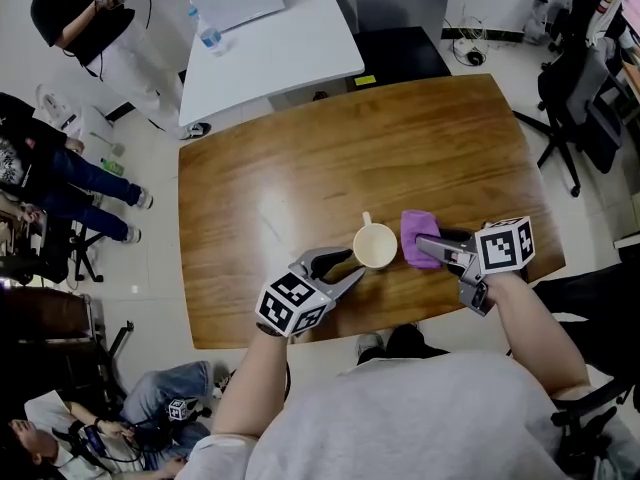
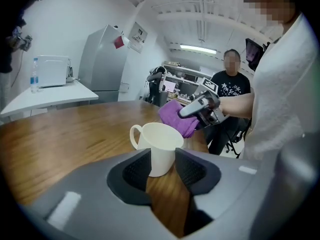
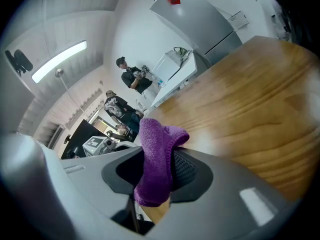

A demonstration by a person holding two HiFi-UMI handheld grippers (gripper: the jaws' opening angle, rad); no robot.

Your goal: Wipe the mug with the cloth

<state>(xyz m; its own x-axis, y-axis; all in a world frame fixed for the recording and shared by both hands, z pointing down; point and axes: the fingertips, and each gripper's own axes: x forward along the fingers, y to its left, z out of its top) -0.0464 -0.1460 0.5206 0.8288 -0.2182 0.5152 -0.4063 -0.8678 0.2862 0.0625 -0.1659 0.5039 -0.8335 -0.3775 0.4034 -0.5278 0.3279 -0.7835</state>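
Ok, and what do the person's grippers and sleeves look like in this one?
Both the left gripper and right gripper are grey, two-jawed, with dark ribbed pads. Each carries a white cube printed with black square markers. The person wears a light grey short-sleeved top. No cables show.

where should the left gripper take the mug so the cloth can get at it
Take the mug by its round body, low down, from the person's side, where the left hand-held gripper sits open. It stands upright with its handle pointing away across the table, so the near wall is free, and the rim and right side lie open to the cloth.
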